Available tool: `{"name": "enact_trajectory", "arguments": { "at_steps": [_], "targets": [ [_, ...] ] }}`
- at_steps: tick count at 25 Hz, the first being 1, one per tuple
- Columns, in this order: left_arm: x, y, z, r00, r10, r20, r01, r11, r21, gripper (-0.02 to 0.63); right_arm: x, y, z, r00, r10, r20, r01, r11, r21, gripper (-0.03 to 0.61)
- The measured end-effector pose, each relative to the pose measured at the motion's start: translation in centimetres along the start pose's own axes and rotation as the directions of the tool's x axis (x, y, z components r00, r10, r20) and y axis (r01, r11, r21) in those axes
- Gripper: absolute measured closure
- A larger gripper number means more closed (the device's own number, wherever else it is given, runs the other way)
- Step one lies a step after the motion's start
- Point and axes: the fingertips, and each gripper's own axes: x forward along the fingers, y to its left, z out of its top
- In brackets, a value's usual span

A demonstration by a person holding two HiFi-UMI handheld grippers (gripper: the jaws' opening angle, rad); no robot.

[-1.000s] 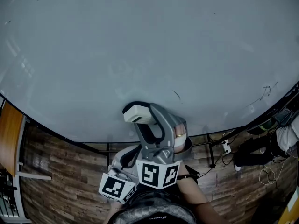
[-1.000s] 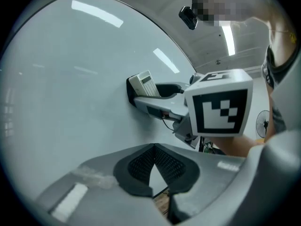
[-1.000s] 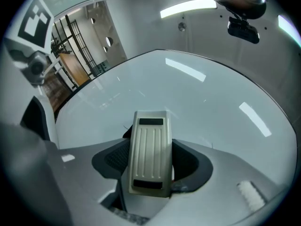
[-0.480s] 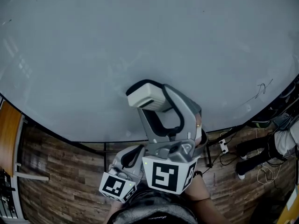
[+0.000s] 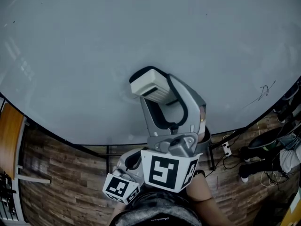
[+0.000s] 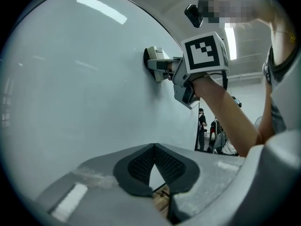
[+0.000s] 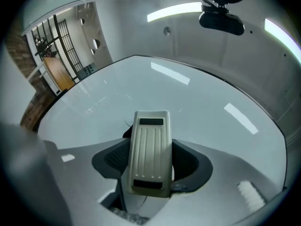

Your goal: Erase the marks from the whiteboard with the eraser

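The whiteboard fills most of the head view. My right gripper is shut on the cream eraser, which is pressed flat against the board near its lower middle. In the right gripper view the ribbed eraser sits between the jaws, with a small dark mark showing at its left edge. A thin scribble remains at the board's right edge. My left gripper hangs low, close to my body and away from the board. Its pads meet with nothing between them.
Below the board's lower frame lies wooden flooring. Cables and a white power strip lie at the lower right beside a person's legs. A wooden desk edge is at the left. People stand far off.
My right gripper has pushed the eraser up the board and slightly right. The small mark that showed to the eraser's right is now hidden behind the gripper. The left gripper has barely moved.
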Motion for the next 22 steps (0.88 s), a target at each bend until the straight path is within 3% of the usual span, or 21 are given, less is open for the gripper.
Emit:
{"name": "enact_trajectory", "arguments": {
  "at_steps": [14, 22],
  "targets": [
    [0.4, -0.3, -0.4, 1.0, -0.011, -0.022, 0.011, 1.0, 0.012, 0.615, -1.8, 3.6, -4.9, 0.998, 0.034, -0.05, -0.033, 0.999, 0.022, 0.318],
    [0.6, -0.8, -0.7, 0.999, -0.011, -0.036, 0.012, 1.0, 0.014, 0.615, -3.5, 6.4, -9.5, 0.989, 0.071, -0.129, -0.075, 0.997, -0.032, 0.318]
  ]
}}
